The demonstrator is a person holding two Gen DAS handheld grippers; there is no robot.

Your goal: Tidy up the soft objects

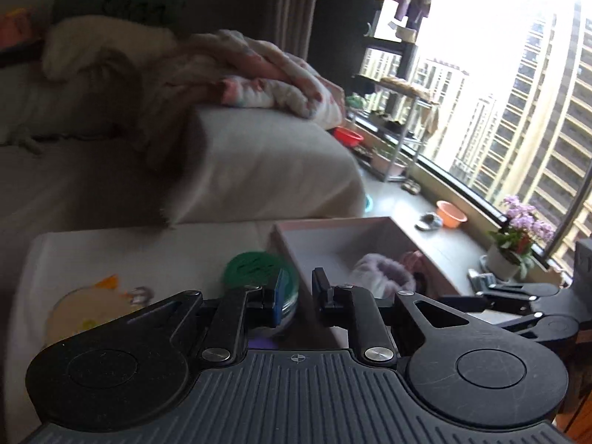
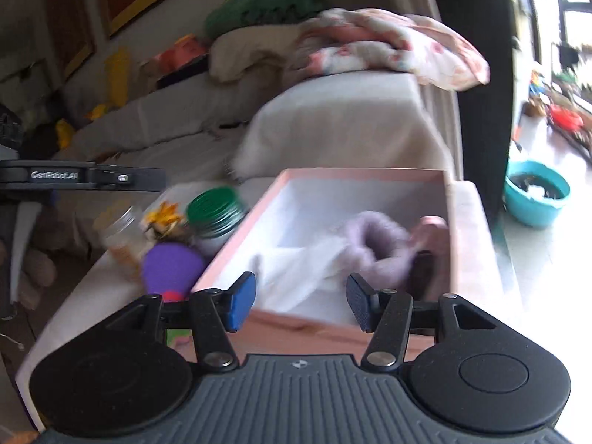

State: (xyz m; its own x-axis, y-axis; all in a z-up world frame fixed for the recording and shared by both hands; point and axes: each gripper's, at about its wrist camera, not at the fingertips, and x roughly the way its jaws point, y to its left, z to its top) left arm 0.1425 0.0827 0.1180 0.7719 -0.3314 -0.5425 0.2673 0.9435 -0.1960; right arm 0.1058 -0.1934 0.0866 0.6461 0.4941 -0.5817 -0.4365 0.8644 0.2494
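Fluffy lilac scrunchie (image 2: 377, 249) lies in the pink box (image 2: 355, 175) on white cloth (image 2: 296, 277), just ahead of the right gripper (image 2: 301, 301), fingers released and empty. Left gripper (image 1: 296, 294) fingers nearly clenched, empty.

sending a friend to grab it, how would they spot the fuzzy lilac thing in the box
Find the low table covered in white cloth in front of the sofa, then the shallow pink cardboard box on it. Inside the box, on a white cloth, lies the fluffy lilac ring-shaped scrunchie. Unlike the darker pink item beside it, it is pale, furry and has a hole.
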